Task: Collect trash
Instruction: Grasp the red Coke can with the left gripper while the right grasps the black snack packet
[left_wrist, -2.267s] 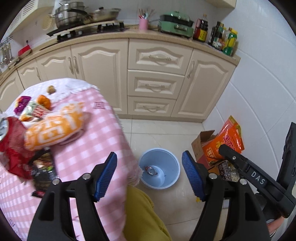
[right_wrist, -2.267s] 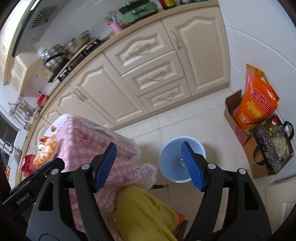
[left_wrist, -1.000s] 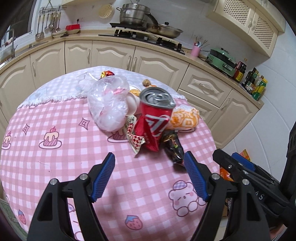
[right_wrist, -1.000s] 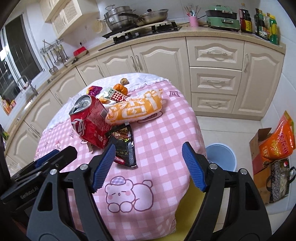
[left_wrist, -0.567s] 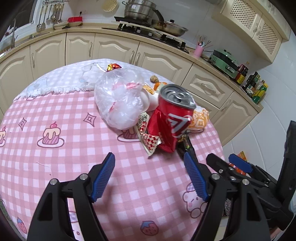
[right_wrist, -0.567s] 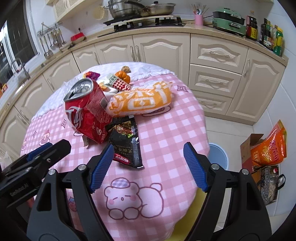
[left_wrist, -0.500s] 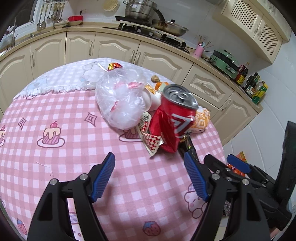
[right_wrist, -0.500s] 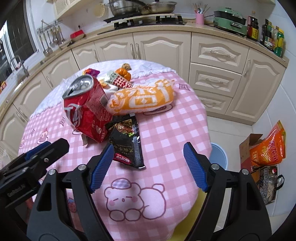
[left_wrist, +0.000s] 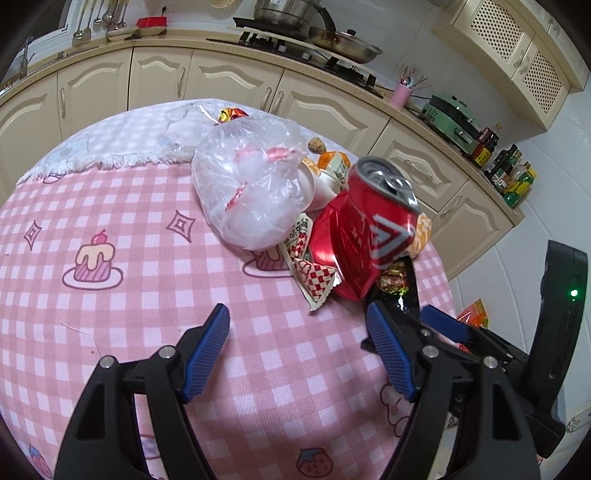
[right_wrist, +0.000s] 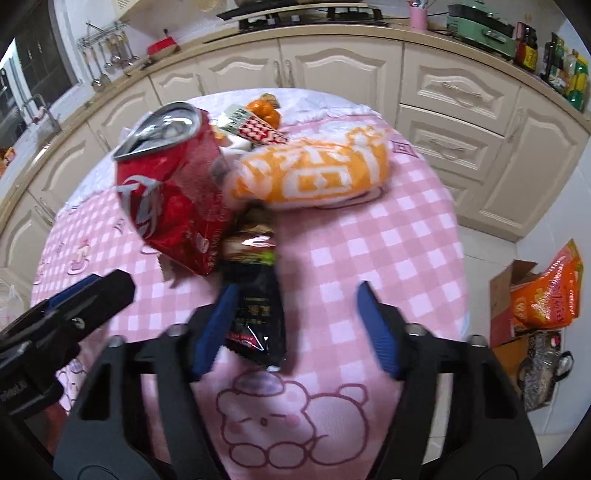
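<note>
Trash lies heaped on a round table with a pink checked cloth (left_wrist: 110, 229). A crushed red can (left_wrist: 365, 236) (right_wrist: 170, 184) stands tilted beside a clear plastic bag (left_wrist: 251, 184), a red-checked wrapper (left_wrist: 314, 273), an orange snack bag (right_wrist: 314, 173) and a black snack packet (right_wrist: 255, 295). My left gripper (left_wrist: 299, 350) is open and empty, just short of the can. My right gripper (right_wrist: 291, 328) is open, its left finger alongside the black packet, which lies between the jaws.
Cream kitchen cabinets (right_wrist: 443, 96) curve behind the table, with a stove (left_wrist: 306, 40) and bottles on the counter. An orange bag in a cardboard box (right_wrist: 543, 295) sits on the tiled floor at right. The other gripper (right_wrist: 62, 317) shows at left.
Both grippers swung from the floor bin up to the table, then closed in on the heap. The right gripper now straddles the black packet; both stay open.
</note>
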